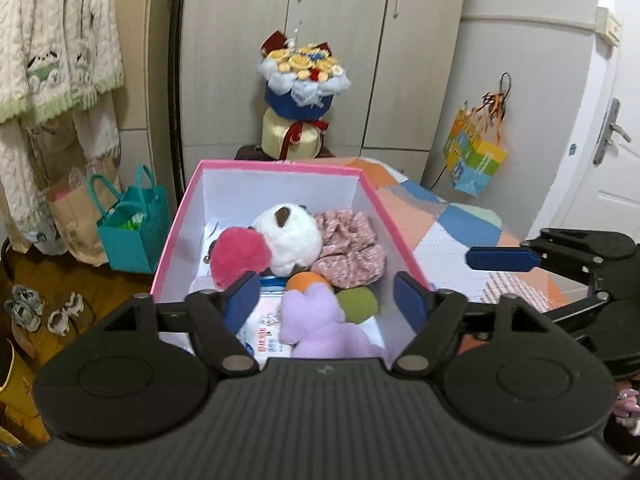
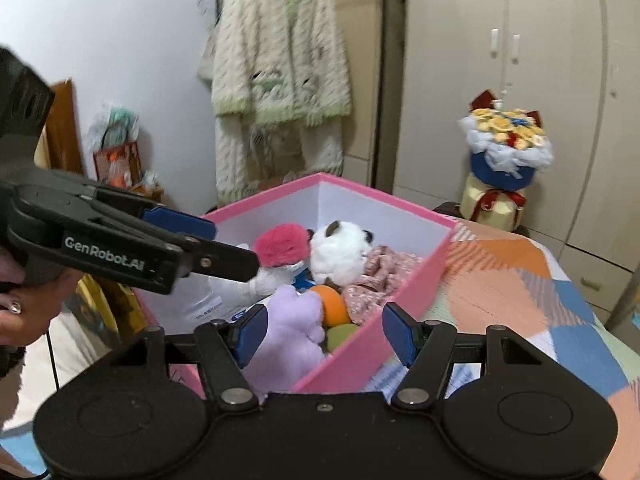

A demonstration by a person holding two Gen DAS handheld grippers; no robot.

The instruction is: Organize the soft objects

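A pink box (image 1: 280, 166) with white inner walls stands on the bed and holds several soft things: a white panda plush (image 1: 290, 236), a magenta pompom (image 1: 240, 254), a floral pink scrunchie (image 1: 352, 246), an orange ball (image 1: 308, 280), a green ball (image 1: 358, 304) and a lilac plush (image 1: 316, 320). My left gripper (image 1: 326, 300) is open and empty above the box's near end. My right gripper (image 2: 326, 334) is open and empty over the box's near right wall (image 2: 360, 356). The lilac plush (image 2: 288, 328) lies by its left finger. The left gripper also shows in the right wrist view (image 2: 208, 246).
A patchwork bedspread (image 1: 472, 224) lies right of the box. A bouquet (image 1: 304, 76) on a cream tin stands behind it before the wardrobe. Teal bag (image 1: 132, 224) and shoes (image 1: 28, 304) are on the floor at left. A fuzzy jacket (image 2: 276, 60) hangs on the wall.
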